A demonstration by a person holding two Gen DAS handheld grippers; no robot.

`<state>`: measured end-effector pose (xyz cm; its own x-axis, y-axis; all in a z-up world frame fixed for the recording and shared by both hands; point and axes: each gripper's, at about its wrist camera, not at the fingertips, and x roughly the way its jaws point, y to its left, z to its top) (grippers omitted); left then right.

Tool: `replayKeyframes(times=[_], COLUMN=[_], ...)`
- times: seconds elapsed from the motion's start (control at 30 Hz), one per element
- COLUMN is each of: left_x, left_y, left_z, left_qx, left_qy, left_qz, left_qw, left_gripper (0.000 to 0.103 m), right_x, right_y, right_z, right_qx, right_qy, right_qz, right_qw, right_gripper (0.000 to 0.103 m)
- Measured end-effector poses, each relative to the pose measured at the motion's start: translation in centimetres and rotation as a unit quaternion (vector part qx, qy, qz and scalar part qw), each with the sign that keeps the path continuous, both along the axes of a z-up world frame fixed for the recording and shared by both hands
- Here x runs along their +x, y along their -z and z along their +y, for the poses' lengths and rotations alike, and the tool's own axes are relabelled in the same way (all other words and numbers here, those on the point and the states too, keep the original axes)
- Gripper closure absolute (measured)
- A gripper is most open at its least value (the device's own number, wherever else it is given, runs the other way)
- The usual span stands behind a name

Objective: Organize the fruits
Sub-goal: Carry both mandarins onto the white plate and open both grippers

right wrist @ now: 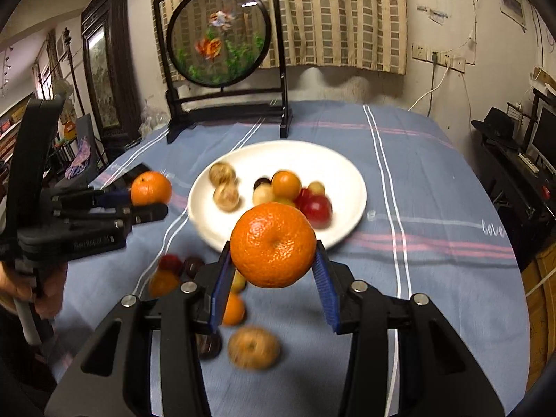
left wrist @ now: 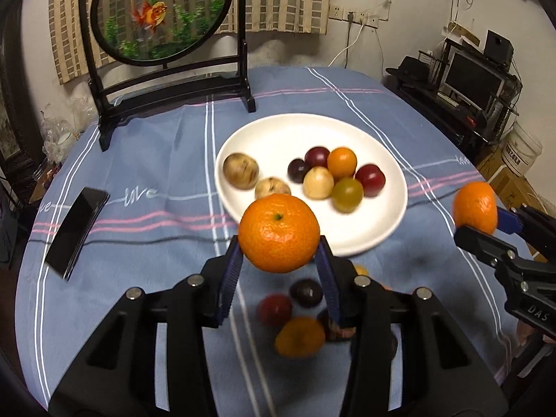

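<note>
My left gripper [left wrist: 279,252] is shut on a mandarin [left wrist: 279,232], held above the blue tablecloth just in front of the white plate [left wrist: 271,135]. My right gripper [right wrist: 272,262] is shut on a second mandarin [right wrist: 273,245], also in the air near the plate [right wrist: 312,154]. Each gripper shows in the other's view: the right one [left wrist: 477,224] with its mandarin [left wrist: 474,206] at the right edge, the left one [right wrist: 153,201] with its mandarin [right wrist: 150,187] at the left. The plate holds several small fruits: brown, dark red, orange and pale ones. Loose fruits [left wrist: 299,316] lie on the cloth below the grippers.
A round goldfish screen on a black stand [left wrist: 163,80] rises at the table's far side. A black phone [left wrist: 78,231] lies on the cloth to the left. A person's hand [right wrist: 41,288] grips the left tool. Shelving with a monitor [left wrist: 476,83] stands beyond the table's right edge.
</note>
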<state>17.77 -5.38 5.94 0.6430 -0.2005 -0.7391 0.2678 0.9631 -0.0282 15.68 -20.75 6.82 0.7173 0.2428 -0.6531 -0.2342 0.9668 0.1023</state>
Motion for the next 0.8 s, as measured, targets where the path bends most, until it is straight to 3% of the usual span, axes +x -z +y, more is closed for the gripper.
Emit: replayKeyframes(times=[0.33, 0.73, 0.8], left_x=[6.7, 10.5, 10.4], left_y=[2.4, 4.5, 4.4], left_z=[-1.4, -2.5, -2.3], left_qx=[0.001, 0.004, 0.006], left_qy=[-0.025, -0.03, -0.036], left_qz=[0.031, 0.057, 0.049], left_qw=[0.9992, 0.9979, 0.9981], left_gripper=[0.06, 0.057, 0.051], right_x=[8.8, 13.5, 13.5], right_y=[1.8, 4.0, 4.0], right_z=[0.7, 2.2, 2.2], right_qx=[-0.021, -0.042, -0.042], right_qy=[0.012, 0.011, 0.013], right_qz=[0.015, 0.021, 0.024], right_qw=[1.0, 0.999, 0.999], right_gripper=[0.058, 0.054, 0.053])
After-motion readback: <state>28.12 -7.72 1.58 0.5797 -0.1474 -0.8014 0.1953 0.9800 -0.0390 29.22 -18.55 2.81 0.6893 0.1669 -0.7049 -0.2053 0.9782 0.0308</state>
